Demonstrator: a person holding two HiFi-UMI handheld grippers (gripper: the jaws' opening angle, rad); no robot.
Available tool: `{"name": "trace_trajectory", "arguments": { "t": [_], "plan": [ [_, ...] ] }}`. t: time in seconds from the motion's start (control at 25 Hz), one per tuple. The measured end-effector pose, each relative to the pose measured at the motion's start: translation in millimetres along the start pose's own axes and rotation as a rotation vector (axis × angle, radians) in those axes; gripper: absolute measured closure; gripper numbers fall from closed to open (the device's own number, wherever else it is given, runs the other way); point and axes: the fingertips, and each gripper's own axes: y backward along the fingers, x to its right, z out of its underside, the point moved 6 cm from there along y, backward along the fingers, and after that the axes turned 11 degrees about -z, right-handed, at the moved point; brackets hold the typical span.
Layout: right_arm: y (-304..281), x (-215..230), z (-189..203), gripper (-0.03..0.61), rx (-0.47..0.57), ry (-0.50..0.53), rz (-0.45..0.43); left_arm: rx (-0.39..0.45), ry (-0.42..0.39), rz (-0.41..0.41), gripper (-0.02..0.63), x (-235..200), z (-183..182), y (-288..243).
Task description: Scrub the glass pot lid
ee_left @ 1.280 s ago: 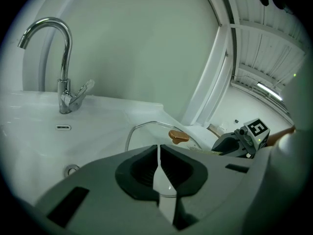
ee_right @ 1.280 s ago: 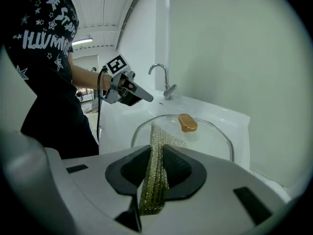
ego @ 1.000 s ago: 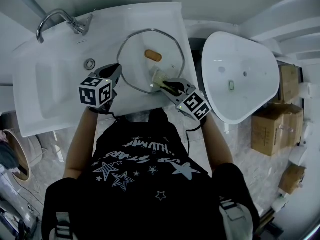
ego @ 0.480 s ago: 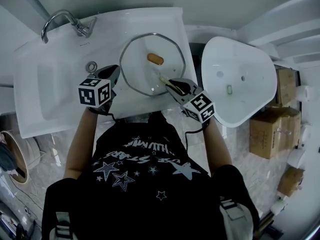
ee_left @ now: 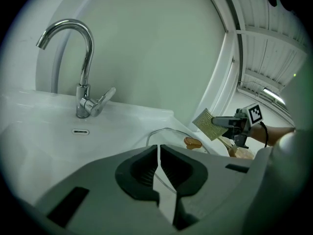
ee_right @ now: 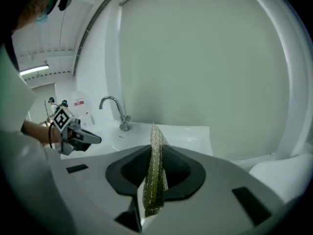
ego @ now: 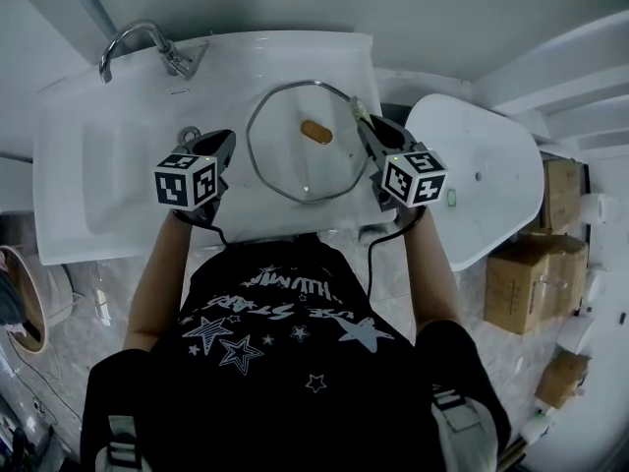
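Note:
The glass pot lid (ego: 295, 165) lies flat on the white counter (ego: 324, 52) right of the basin, its brown knob (ego: 315, 131) up. My left gripper (ego: 228, 141) sits just left of the lid's rim, shut with nothing in it. In the left gripper view the rim (ee_left: 168, 130) and knob (ee_left: 192, 142) show past my left gripper (ee_left: 159, 150). My right gripper (ego: 362, 116) is raised over the lid's far right edge, shut on a yellow-green scrub cloth (ego: 356, 107). The cloth (ee_right: 155, 175) stands on edge between my right gripper (ee_right: 154, 153) jaws.
A chrome faucet (ego: 138, 42) stands at the back left over the sink basin (ego: 108, 165). A second white basin (ego: 491, 185) lies to the right of the counter. Cardboard boxes (ego: 531, 264) are stacked on the floor at far right.
My right gripper has lifted the cloth off the lid's near edge and moved it to the far right of the lid. The left gripper has stayed put.

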Motion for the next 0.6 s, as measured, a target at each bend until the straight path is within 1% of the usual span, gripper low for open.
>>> {"name": "trace_trajectory", "arguments": {
  "t": [0.08,0.2,0.32,0.44,0.6],
  "plan": [
    [-23,7,-9,0.506,-0.002,-0.016,-0.014,0.000,0.001,-0.007,0.589,-3,-2,-1],
    [-58,15,-14,0.508,-0.057,-0.027,-0.004,0.002,-0.001,-0.017,0.589,-7,-5,-1],
    [-85,21,-12,0.508,-0.137,-0.040,0.028,0.002,0.004,-0.026,0.589,-10,-6,1],
    [-104,24,-4,0.508,-0.212,-0.031,0.064,-0.003,0.011,-0.034,0.589,-14,-4,3],
    [-120,20,2,0.508,-0.256,-0.040,0.074,-0.010,0.024,-0.039,0.589,-20,-1,4]
  ]
}}
